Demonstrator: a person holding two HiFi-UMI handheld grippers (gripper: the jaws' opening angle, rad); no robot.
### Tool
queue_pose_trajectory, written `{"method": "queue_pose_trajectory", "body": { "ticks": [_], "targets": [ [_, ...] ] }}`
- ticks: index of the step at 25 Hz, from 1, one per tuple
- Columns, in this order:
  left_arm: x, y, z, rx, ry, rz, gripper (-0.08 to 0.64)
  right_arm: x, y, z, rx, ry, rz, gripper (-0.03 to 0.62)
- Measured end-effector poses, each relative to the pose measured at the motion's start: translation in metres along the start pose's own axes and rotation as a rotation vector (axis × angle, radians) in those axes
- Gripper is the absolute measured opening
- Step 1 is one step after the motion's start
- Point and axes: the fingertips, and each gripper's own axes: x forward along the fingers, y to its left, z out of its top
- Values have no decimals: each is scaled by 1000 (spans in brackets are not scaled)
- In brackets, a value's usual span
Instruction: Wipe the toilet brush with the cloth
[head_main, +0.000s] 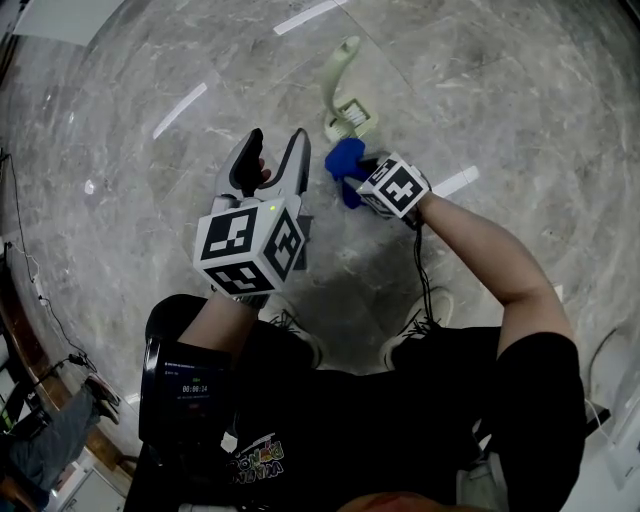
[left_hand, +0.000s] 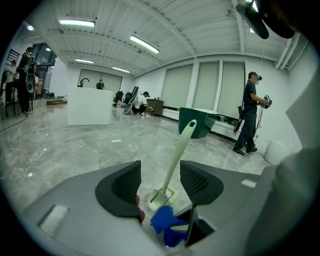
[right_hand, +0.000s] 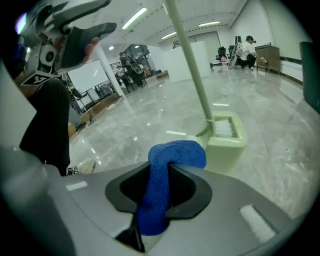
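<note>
A pale green toilet brush (head_main: 338, 82) stands upright in its square holder (head_main: 352, 121) on the marble floor. In the right gripper view the brush handle (right_hand: 192, 70) rises from the holder (right_hand: 226, 142) just beyond the jaws. My right gripper (head_main: 356, 178) is shut on a blue cloth (right_hand: 161, 187), whose bunched end (head_main: 343, 160) sits close to the holder. My left gripper (head_main: 277, 155) is open and holds nothing. It hovers to the left of the brush. Between its jaws, the left gripper view shows the brush (left_hand: 176, 154) and the cloth (left_hand: 165, 224).
Grey marble floor (head_main: 150, 150) lies all around. My shoes (head_main: 415, 330) are just below the grippers. The left gripper view shows a dark green bin (left_hand: 197, 121), a white counter (left_hand: 90, 105) and a person (left_hand: 249, 119) standing at the right.
</note>
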Motion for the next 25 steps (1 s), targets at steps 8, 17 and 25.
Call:
{"method": "queue_pose_trajectory", "body": {
  "ticks": [8,17,25],
  "targets": [
    [-5,2,-1,-24,-11,2,247,7,3,11,17,-53,44,101],
    [-4,-3,-2,-9,-11,-13,247,-50,-109,-68,-39,74,-118,101],
    [-15,-15,3,93,-47,-21,245,-88,-187,21,-60,-72,-386,101]
  ]
}}
